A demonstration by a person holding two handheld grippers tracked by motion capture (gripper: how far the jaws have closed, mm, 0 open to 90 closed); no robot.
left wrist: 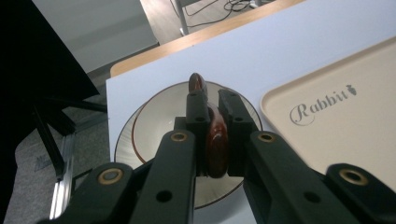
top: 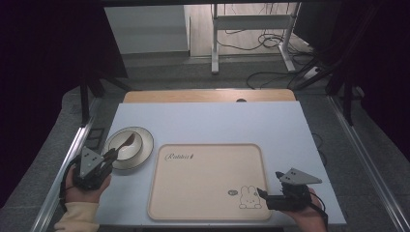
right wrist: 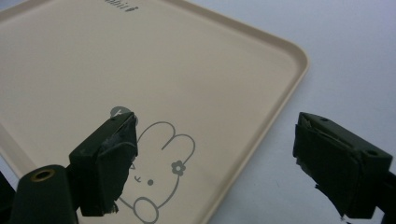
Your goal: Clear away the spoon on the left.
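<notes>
A brown wooden spoon (top: pixel 127 140) lies in a cream bowl (top: pixel 135 149) on a brown-rimmed saucer (top: pixel 143 160) at the table's left. My left gripper (top: pixel 111 155) is shut on the spoon's handle (left wrist: pixel 216 142), and the spoon's far end (left wrist: pixel 196 82) sticks out past the fingertips over the bowl (left wrist: pixel 156 116). A beige tray (top: pixel 203 181) with a rabbit drawing (top: pixel 250 198) lies in the middle. My right gripper (top: pixel 270 185) hovers open at the tray's near right corner. In the right gripper view the right gripper (right wrist: pixel 215 133) straddles the tray's edge (right wrist: pixel 280 88) with nothing between the jaws.
The white tabletop (top: pixel 217 121) stretches behind the tray, with a wooden strip (top: pixel 208 95) along its far edge. A metal rail (top: pixel 67 164) runs down the left side. Table legs and cables (top: pixel 270 41) stand on the floor beyond.
</notes>
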